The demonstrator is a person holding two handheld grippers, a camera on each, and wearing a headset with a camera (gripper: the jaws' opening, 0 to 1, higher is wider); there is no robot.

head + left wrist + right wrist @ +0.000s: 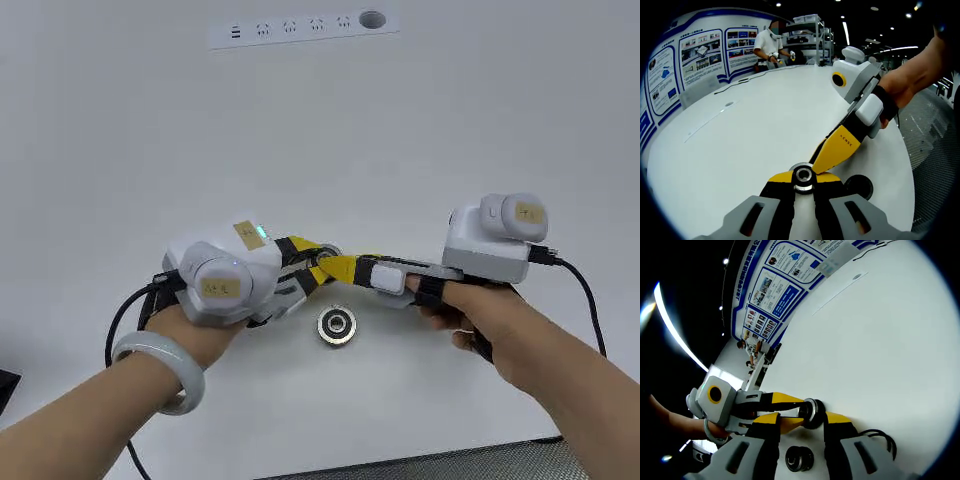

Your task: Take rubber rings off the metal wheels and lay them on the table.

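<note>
Yellow-tipped left gripper pinches a metal wheel. Right gripper view tells me more: right gripper straddles that wheel, I can't tell if gripping. Second wheel lies flat on the table.

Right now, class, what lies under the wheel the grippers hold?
A second metal wheel lies flat on the white table, slightly aside from the held wheel. Its underside, against the table, is hidden.

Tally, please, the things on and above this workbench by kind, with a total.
Metal wheels: 2, the held wheel and the wheel lying on the bench.
Grippers: 2, the left gripper and the right gripper.
Power strip: 1.
Total: 5.
</note>
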